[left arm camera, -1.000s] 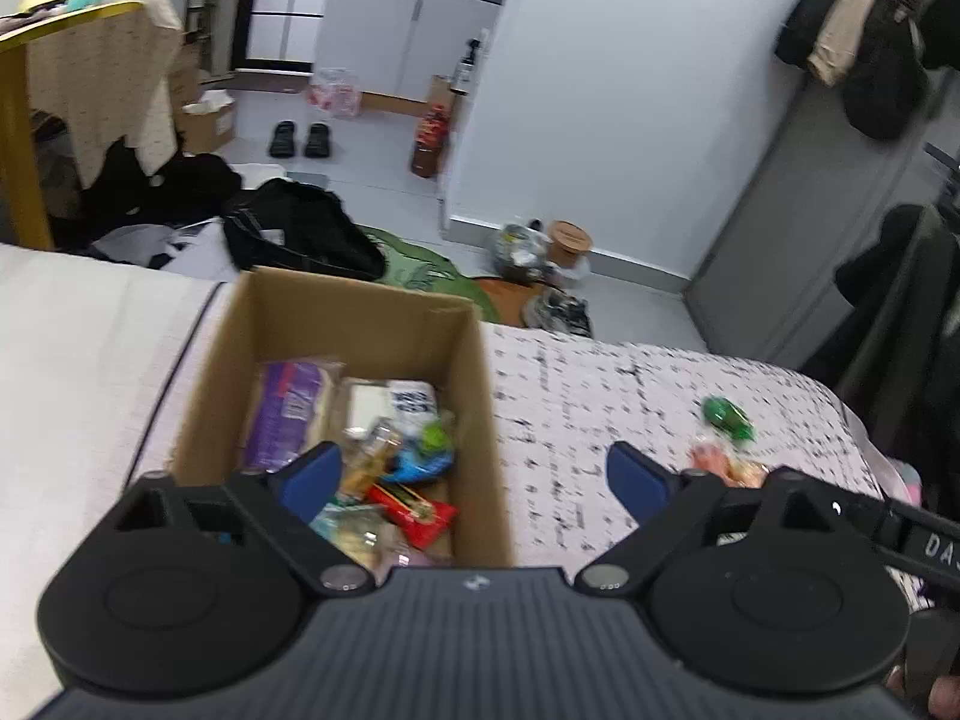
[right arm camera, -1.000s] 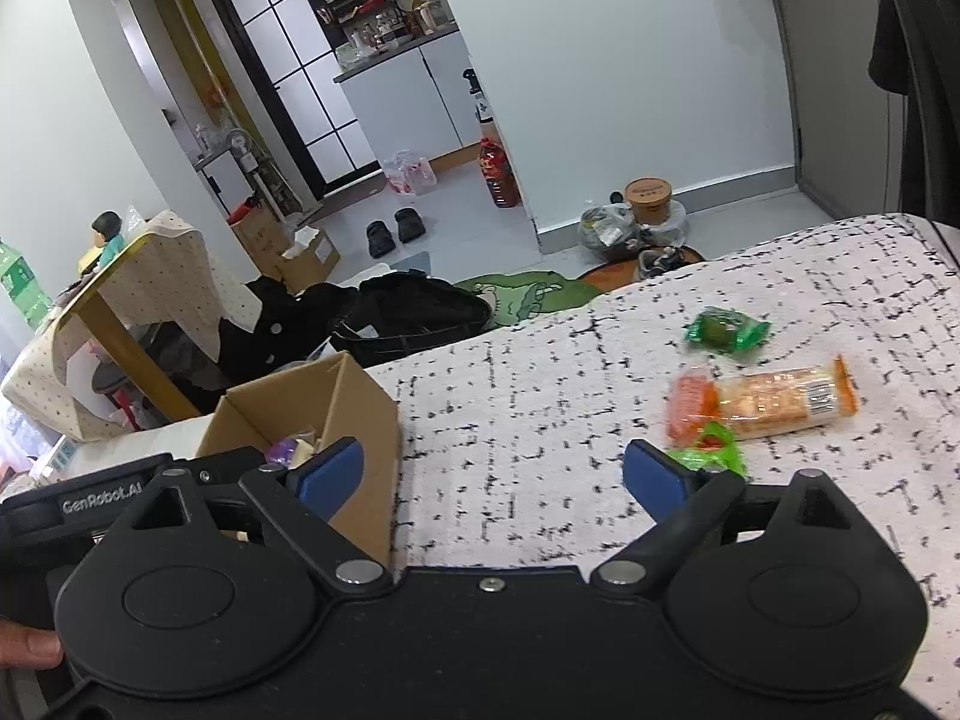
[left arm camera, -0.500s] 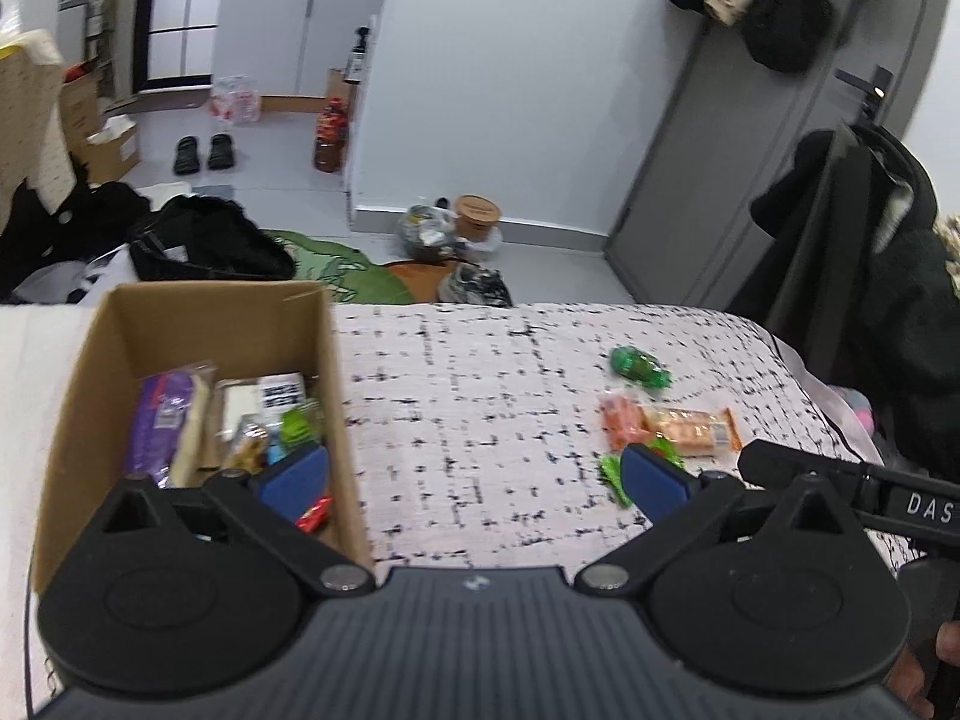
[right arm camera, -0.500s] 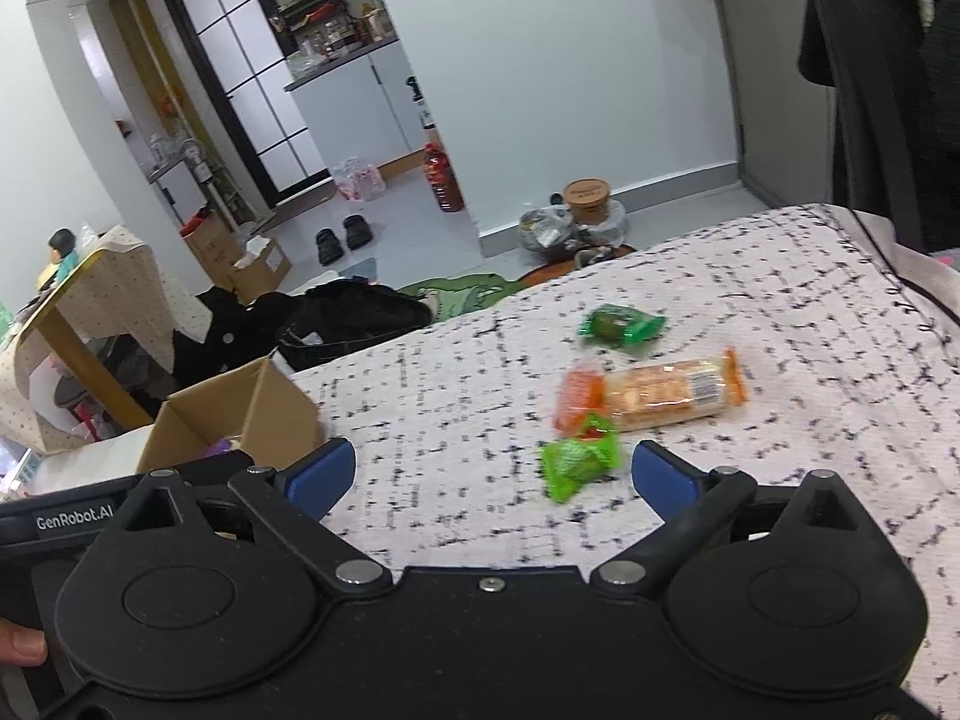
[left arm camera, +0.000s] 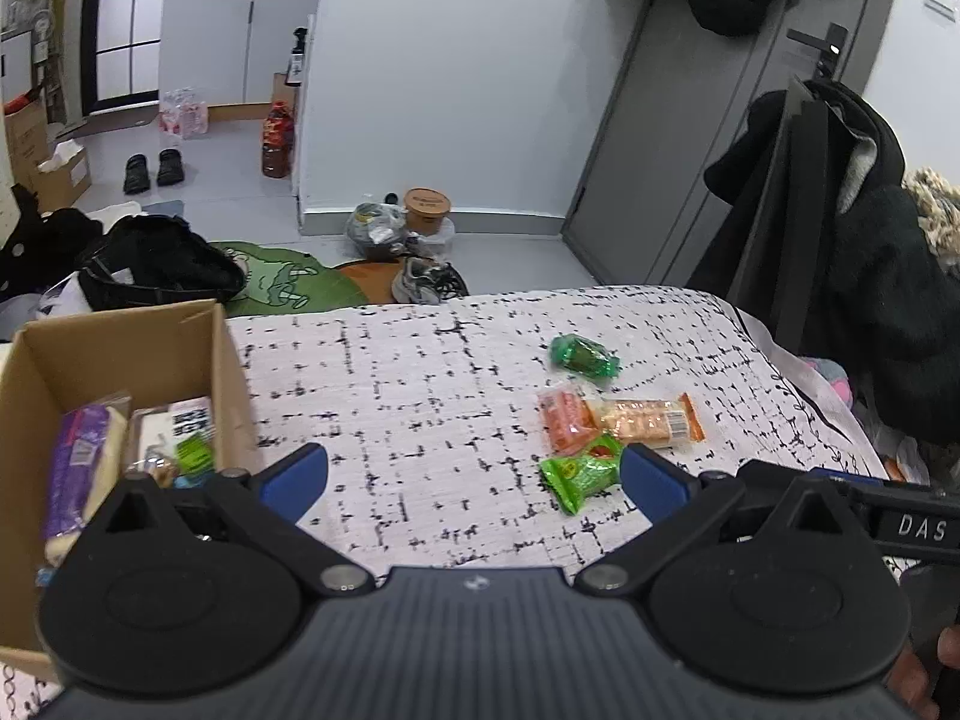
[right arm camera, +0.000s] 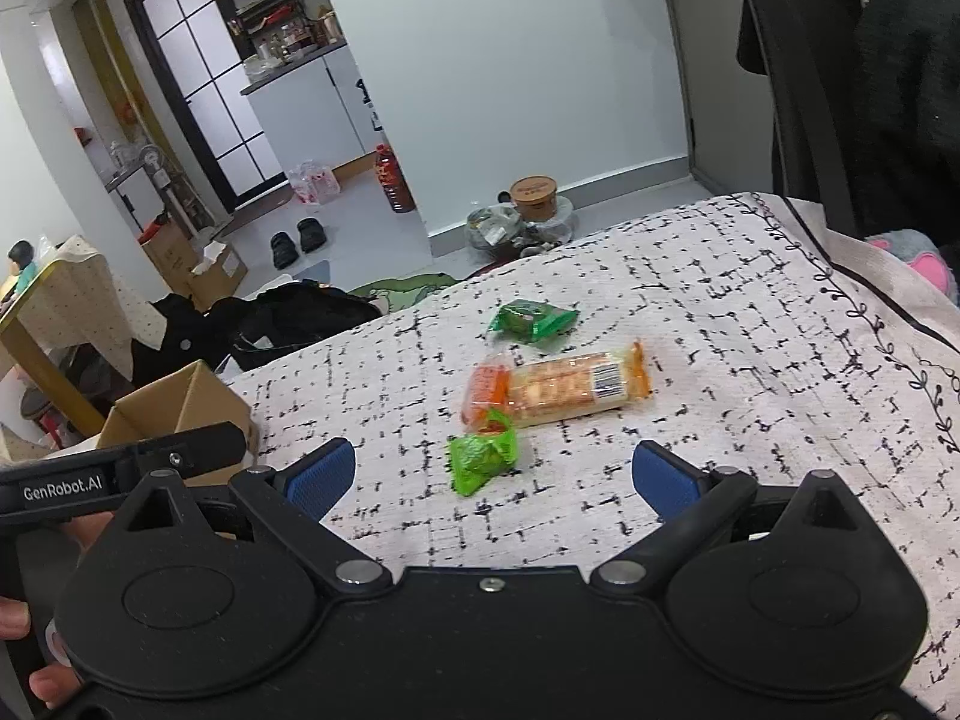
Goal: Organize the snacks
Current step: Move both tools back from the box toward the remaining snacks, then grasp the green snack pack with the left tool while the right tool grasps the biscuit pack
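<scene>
A cardboard box (left arm camera: 150, 336) holding several snacks stands at the left of the patterned cloth; its corner also shows in the right wrist view (right arm camera: 192, 396). Loose on the cloth lie a dark green packet (left arm camera: 583, 355) (right arm camera: 531, 319), an orange cracker pack (left arm camera: 621, 423) (right arm camera: 561, 390) and a light green packet (left arm camera: 579, 473) (right arm camera: 483, 457). My left gripper (left arm camera: 474, 477) is open and empty, above the cloth between box and snacks. My right gripper (right arm camera: 489, 477) is open and empty, with the light green packet just ahead between its fingers.
The cloth-covered surface (left arm camera: 420, 396) ends at a far edge, with floor clutter beyond: a black bag (left arm camera: 156, 270), green mat (left arm camera: 288, 282), shoes. A chair draped in dark coats (left arm camera: 840, 276) stands at the right edge.
Both grippers have swung right, away from the box and toward the loose snacks. The snacks now sit closer and more central in both views. Both stay open.
</scene>
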`<state>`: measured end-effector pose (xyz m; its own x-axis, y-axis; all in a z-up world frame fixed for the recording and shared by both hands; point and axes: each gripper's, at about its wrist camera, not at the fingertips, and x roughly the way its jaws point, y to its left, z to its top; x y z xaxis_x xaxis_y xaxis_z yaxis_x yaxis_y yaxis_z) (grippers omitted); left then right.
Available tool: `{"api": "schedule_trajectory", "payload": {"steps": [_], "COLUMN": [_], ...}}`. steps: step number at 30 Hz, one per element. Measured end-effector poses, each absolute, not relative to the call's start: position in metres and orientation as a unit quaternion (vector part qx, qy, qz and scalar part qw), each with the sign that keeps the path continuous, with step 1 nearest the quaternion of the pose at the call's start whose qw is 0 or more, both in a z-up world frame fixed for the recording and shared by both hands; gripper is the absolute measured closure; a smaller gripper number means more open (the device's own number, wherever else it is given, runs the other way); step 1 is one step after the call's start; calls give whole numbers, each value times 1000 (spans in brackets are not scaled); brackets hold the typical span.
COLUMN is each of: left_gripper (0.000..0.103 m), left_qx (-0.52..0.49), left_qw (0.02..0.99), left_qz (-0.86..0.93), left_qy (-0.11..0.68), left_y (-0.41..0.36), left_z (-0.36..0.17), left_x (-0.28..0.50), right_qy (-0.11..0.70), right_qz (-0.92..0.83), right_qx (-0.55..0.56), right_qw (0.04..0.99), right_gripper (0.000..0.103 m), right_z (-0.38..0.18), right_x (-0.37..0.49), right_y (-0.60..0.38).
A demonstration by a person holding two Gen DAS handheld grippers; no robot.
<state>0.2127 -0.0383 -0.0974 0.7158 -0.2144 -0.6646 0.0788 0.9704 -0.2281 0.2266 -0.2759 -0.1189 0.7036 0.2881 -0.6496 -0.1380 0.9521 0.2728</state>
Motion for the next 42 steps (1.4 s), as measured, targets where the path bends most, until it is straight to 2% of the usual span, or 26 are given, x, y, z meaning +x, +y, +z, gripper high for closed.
{"api": "schedule_trajectory", "payload": {"steps": [37, 42], "left_gripper": [3, 16], "left_qx": [-92, -89], "left_qw": [888, 876], "left_qz": [-114, -97], "left_qy": [436, 464], "left_y": [-141, -151], "left_z": [-180, -198], "left_x": [305, 318], "right_qy": [410, 412], "right_qz": [83, 86], "right_qx": [70, 75], "right_qw": [906, 904], "right_gripper": [9, 9], "right_z": [-156, -160], "right_x": [284, 293], "right_y": [-330, -335]}}
